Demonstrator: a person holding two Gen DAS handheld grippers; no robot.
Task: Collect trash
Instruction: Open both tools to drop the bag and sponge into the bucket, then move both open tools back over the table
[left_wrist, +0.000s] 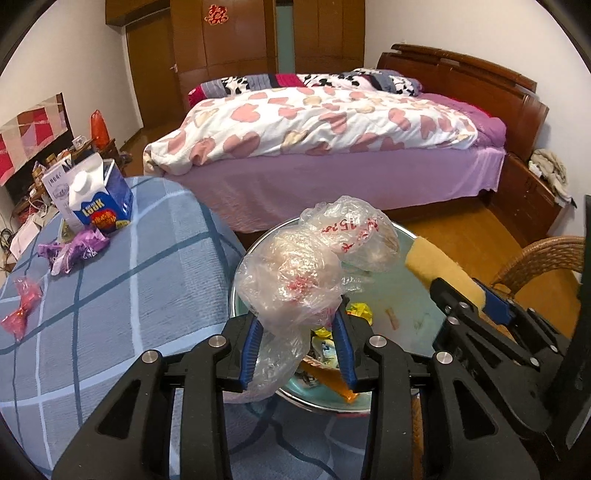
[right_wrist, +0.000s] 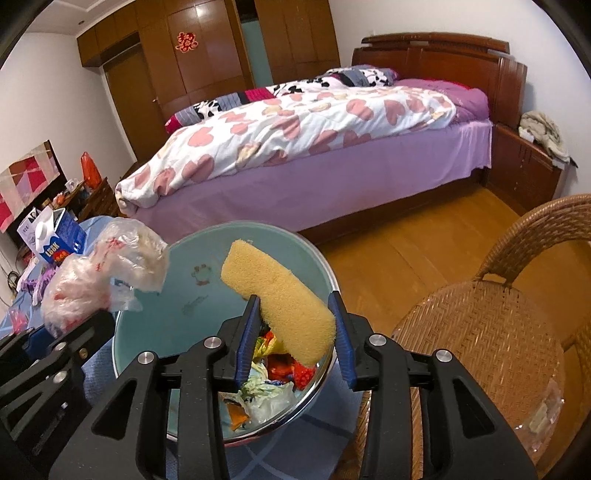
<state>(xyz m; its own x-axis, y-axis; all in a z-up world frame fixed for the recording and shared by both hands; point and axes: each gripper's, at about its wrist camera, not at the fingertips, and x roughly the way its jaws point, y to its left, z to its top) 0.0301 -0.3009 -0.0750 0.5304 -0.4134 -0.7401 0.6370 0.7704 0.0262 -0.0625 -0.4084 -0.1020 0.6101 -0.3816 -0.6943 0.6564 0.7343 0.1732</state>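
Left wrist view: left gripper (left_wrist: 301, 350) angled down over the near rim of the basin (left_wrist: 417, 291), blue pads on either side of a crumpled clear plastic bag (left_wrist: 295, 280) with red print. The bag bulges up above the fingertips and trails down between them; whether the pads still press it, cannot tell.

Right gripper (right_wrist: 295, 332) alongside, also tilted down over the basin (right_wrist: 177, 295). A yellow sponge (right_wrist: 280, 295) sits slanted across its jaws, one end at the left pad, the other toward the right; contact on both sides not clear, so grip cannot be told.

The basin is pale green inside with a shiny metal rim, standing on the blue checked tablecloth (left_wrist: 122, 295) at the table's edge. Wrappers (right_wrist: 273, 380) already lie in its bottom.

Room: the wicker chair (right_wrist: 480, 332) is close on the right, wooden floor beyond, bed (left_wrist: 332, 122) further back.

Still on the cloth, well apart from the basin: a blue-and-white carton (left_wrist: 99, 199), a purple wrapper (left_wrist: 74, 251) just beside it, a red wrapper (left_wrist: 22, 306) nearer the edge.
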